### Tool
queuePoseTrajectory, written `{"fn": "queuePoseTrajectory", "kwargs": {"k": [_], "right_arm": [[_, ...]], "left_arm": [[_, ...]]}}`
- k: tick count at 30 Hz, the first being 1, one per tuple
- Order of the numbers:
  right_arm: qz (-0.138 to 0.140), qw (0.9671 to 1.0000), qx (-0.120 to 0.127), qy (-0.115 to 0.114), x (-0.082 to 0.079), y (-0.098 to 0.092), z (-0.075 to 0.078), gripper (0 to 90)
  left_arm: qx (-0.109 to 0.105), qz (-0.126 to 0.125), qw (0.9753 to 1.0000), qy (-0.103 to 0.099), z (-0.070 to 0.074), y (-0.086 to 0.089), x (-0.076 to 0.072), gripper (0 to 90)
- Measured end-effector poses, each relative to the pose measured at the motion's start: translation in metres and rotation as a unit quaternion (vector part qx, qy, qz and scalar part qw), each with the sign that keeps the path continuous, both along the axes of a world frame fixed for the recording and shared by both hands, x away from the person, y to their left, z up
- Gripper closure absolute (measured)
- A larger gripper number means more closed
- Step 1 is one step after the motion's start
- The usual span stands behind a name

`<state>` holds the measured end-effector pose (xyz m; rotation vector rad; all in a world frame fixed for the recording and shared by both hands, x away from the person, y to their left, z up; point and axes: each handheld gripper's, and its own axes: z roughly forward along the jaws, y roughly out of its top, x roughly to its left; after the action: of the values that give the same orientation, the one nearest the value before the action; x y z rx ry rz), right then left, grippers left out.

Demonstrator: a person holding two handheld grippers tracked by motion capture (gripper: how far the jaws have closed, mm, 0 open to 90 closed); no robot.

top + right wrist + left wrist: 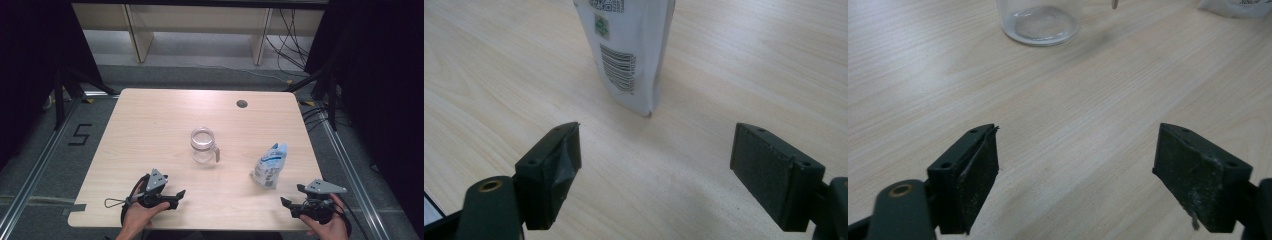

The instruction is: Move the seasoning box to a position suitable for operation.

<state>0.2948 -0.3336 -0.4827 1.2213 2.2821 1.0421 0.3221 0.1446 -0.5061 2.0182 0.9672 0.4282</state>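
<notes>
I'm seeing a clear glass pitcher [203, 145] standing upright and empty mid-table, handle pointing toward my right. A white and blue pouch [269, 166] is standing upright well apart, to its right and nearer me.

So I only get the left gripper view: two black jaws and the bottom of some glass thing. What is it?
Observer: A clear glass jug with a handle, standing upright and apparently empty near the middle of the table.
Operator: And that white scrap at my top right?
Observer: A white and blue pouch, standing to the right of the jug, with a barcode on the side toward the right gripper.
Operator: Is that gripper holding it?
Observer: No. It is open, short of the pouch, held low at the table's near right corner; the left gripper is open too.
</notes>
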Motion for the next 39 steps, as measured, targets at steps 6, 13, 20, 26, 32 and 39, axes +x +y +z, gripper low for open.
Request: {"fn": "queuePoseTrajectory", "kwargs": {"k": [6,13,20,26,32,39], "right_arm": [[0.001,1.0000,-0.002,0.002,0.000,0.001,0.000,22.4],[-0.015,0.9998,0.008,0.013,-0.002,0.001,0.000,22.4],[-0.007,1.0000,0.002,0.004,0.001,-0.001,-0.001,22.8],[-0.010,0.9999,-0.004,-0.005,0.000,-0.002,0.000,23.2],[-0.007,0.9999,-0.004,-0.010,0.000,-0.002,0.001,23.5],[-0.014,0.9999,0.005,0.003,-0.002,0.000,0.001,23.5]], "left_arm": [[-0.009,-0.004,0.9999,-0.008,0.001,-0.004,-0.001,19.8],[-0.013,-0.006,0.9998,-0.016,0.004,-0.012,0.001,21.1],[-0.019,-0.046,0.9974,-0.053,0.024,-0.034,0.006,45.1],[-0.028,-0.076,0.9946,-0.065,0.034,-0.068,0.022,68.3],[-0.019,-0.093,0.9927,-0.074,0.041,-0.095,0.039,77.6],[-0.028,-0.093,0.9935,-0.059,0.047,-0.120,0.059,83.1]]}}
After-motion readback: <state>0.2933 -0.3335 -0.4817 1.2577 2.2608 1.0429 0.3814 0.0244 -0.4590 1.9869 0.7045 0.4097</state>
